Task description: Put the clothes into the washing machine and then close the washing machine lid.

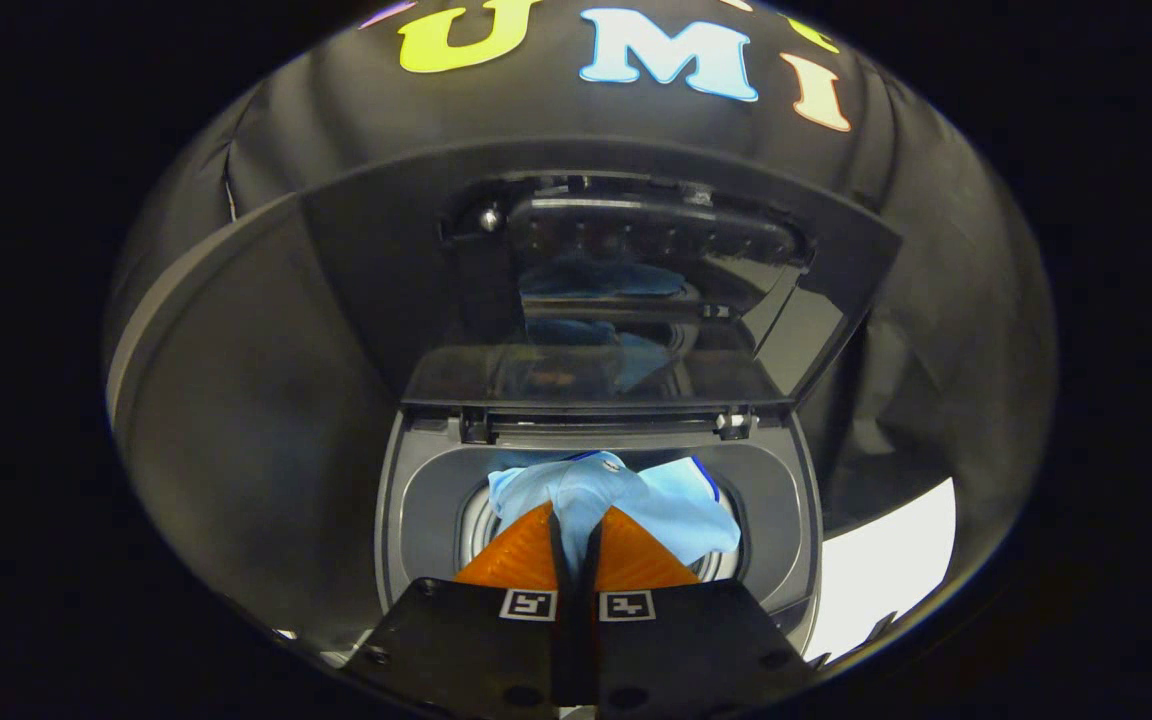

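A light blue garment (626, 500) hangs bunched over the round drum opening of the grey top-loading washing machine (416, 500). My gripper (576, 520) is shut on a fold of that garment, with the cloth pinched between the two fingers and spreading out beyond them over the opening. The machine's dark glass lid (626, 290) stands raised on its hinges behind the opening and mirrors the blue cloth. How deep the garment reaches into the drum is hidden by the cloth and the fingers.
The booth's black cloth wall rises close behind and beside the machine. A bright white surface (886, 570) lies to the right of the washer. The lid's hinges (736, 422) sit at the back rim of the opening.
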Demonstrator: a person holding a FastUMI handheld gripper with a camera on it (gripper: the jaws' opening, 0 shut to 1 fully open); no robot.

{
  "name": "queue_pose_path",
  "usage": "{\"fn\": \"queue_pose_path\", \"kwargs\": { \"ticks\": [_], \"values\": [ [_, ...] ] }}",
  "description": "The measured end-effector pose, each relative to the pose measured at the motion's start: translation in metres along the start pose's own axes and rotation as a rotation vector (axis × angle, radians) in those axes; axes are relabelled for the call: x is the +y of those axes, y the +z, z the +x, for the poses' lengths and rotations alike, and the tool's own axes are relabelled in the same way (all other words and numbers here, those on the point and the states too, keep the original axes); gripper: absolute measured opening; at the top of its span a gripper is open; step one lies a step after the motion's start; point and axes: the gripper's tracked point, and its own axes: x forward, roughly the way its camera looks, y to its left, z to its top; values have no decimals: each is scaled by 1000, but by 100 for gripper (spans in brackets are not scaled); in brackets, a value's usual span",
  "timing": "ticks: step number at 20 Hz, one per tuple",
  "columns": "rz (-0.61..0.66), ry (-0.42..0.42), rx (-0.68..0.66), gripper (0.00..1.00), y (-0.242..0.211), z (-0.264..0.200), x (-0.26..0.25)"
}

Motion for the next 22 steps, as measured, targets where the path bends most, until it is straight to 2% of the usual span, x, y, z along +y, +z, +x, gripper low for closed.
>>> {"fn": "queue_pose_path", "kwargs": {
  "ticks": [4,12,14,15,18,22],
  "values": [
    [77,-10,58,2,-14,21,-1],
    [94,-27,72,3,-21,29,-9],
    [115,5,70,4,-19,29,-5],
    [137,37,95,27,-24,28,2],
    [120,-2,105,96,-29,27,-7],
    [103,19,96,96,-28,13,-1]
  ]
}}
